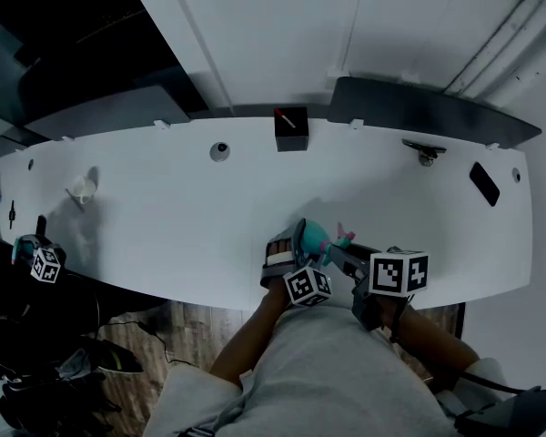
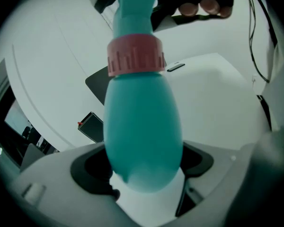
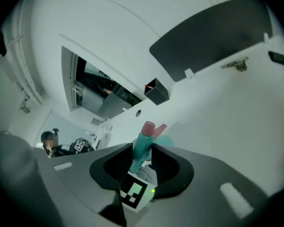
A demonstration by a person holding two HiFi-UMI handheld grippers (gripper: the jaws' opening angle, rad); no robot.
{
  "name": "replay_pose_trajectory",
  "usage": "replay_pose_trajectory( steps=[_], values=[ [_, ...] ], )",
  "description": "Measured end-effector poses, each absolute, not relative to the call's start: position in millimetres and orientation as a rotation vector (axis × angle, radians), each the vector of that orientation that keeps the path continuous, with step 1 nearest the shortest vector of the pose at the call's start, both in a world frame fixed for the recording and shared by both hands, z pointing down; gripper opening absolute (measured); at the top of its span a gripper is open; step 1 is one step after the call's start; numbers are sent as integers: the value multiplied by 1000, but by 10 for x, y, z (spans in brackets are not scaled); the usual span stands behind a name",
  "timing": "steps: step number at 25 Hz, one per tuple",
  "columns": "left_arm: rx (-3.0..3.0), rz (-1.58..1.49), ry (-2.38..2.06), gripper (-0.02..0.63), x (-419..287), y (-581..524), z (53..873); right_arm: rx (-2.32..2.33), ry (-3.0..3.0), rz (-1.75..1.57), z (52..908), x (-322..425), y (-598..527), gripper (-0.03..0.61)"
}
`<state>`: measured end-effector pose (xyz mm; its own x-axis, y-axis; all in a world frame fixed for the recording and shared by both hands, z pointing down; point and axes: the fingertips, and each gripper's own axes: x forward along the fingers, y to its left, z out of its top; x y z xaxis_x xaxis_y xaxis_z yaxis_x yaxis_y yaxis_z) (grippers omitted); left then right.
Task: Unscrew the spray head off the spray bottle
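Step in hand: grip taken for the unscrewing turn. The left claw (image 2: 143, 171) is clenched round the teal body of the spray bottle (image 2: 142, 126), which is held over the near edge of the white bench (image 1: 164, 217), close in front of the person. The right claw (image 3: 142, 161) is clamped on the spray head (image 3: 143, 150). The head sits on the neck at the pink collar (image 2: 135, 56) and is judged not yet off. The next move calls for twisting the head about the neck while the body is held steady. Count: one bottle, one spray head, one collar, two claws, one black box (image 1: 291, 128).
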<state>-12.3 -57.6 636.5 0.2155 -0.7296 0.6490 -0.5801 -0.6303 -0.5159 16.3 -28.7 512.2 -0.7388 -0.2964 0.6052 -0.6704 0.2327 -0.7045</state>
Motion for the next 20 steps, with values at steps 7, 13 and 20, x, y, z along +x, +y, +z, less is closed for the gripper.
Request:
replay_pose_trajectory(
  steps=[7, 13, 20],
  values=[
    [-2339, -1371, 1195, 403, -57, -492, 6374, 414, -2222, 444, 5064, 25, -102, 121],
    [-2440, -1312, 1191, 403, 33, -453, 6364, 190, -1903, -274, 5130, 217, -156, 72],
    [-2541, -1237, 1205, 403, 70, -427, 6323, 54, -1765, -663, 5085, 162, -102, 78]
  ],
)
